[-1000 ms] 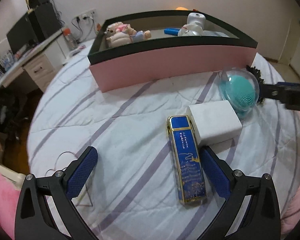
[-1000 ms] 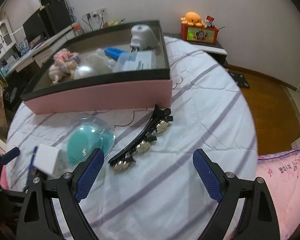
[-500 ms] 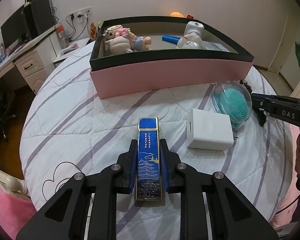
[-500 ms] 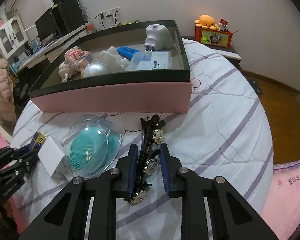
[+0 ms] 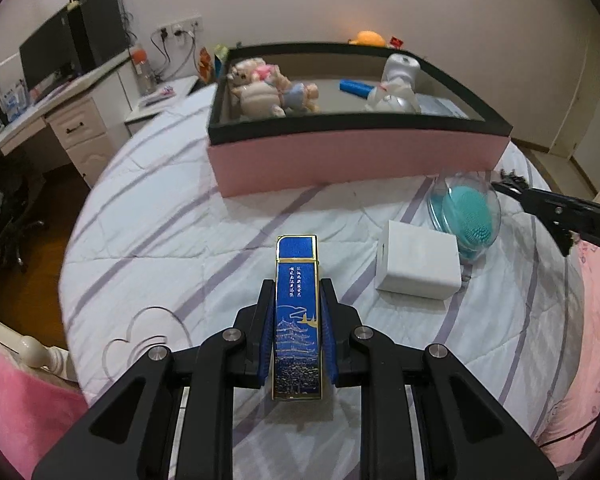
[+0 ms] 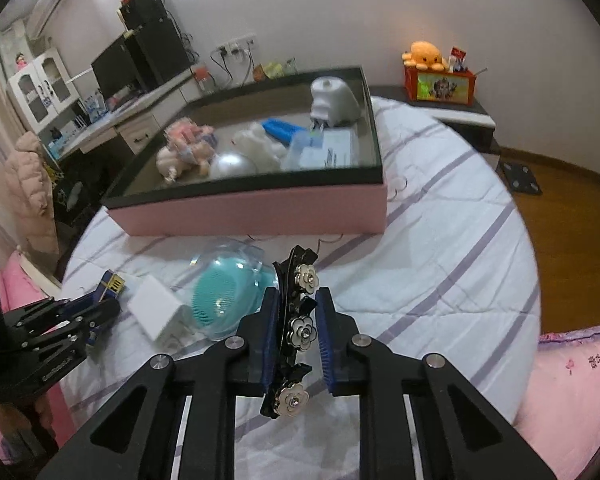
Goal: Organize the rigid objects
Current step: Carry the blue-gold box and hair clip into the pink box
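A bedroom in a home. Shown by a bed [image 5: 148, 208] under a white quilt with purple stripes, a pink pillow [image 6: 576, 376], a white desk [image 5: 60, 120] with drawers and a dark monitor [image 5: 46, 54], wall sockets [image 6: 236, 46], an orange plush octopus [image 6: 424, 54] on a low nightstand [image 6: 460, 114], wooden floor [image 6: 572, 216].

Both wrist cams face pink box [image 5: 356, 160], sharing bed [image 6: 440, 240].

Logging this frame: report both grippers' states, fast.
Left gripper: closed on the blue box.
Right gripper: closed on the flower hair clip.
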A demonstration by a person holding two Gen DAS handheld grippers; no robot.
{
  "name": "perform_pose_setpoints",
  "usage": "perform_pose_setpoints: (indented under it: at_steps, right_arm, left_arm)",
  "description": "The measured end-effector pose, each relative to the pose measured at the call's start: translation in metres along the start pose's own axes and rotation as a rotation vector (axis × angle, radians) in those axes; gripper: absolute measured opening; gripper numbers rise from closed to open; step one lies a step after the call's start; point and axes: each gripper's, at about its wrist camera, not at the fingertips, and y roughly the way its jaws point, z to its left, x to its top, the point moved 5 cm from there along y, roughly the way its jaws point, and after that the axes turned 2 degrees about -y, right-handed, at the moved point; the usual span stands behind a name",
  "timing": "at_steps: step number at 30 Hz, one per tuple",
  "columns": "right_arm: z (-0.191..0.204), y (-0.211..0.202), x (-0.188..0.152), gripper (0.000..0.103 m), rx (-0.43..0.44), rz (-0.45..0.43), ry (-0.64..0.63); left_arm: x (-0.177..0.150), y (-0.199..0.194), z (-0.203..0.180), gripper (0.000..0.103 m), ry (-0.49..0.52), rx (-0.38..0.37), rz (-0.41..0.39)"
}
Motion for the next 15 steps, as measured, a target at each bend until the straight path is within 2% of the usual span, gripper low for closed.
perform_pose_setpoints:
  at_steps: [7,10,15]
  right_arm:
    - [0.007,-0.040,0.004,0.018,0.003,-0.087,-0.008]
    - [0.011,-0.061,0.006,0.018,0.015,-0.133,-0.012]
    - [0.023,-0.115,0.006,0.018,-0.007,-0.258,-0.051]
  left_arm:
    - [0.010,-0.034,0.006,0.020,0.001,0.040,-0.090]
    - [0.015,-0.057,0.009,0.020,0.004,0.063,-0.154]
    - [0.024,-0.104,0.014,0.020,-0.005,0.105,-0.281]
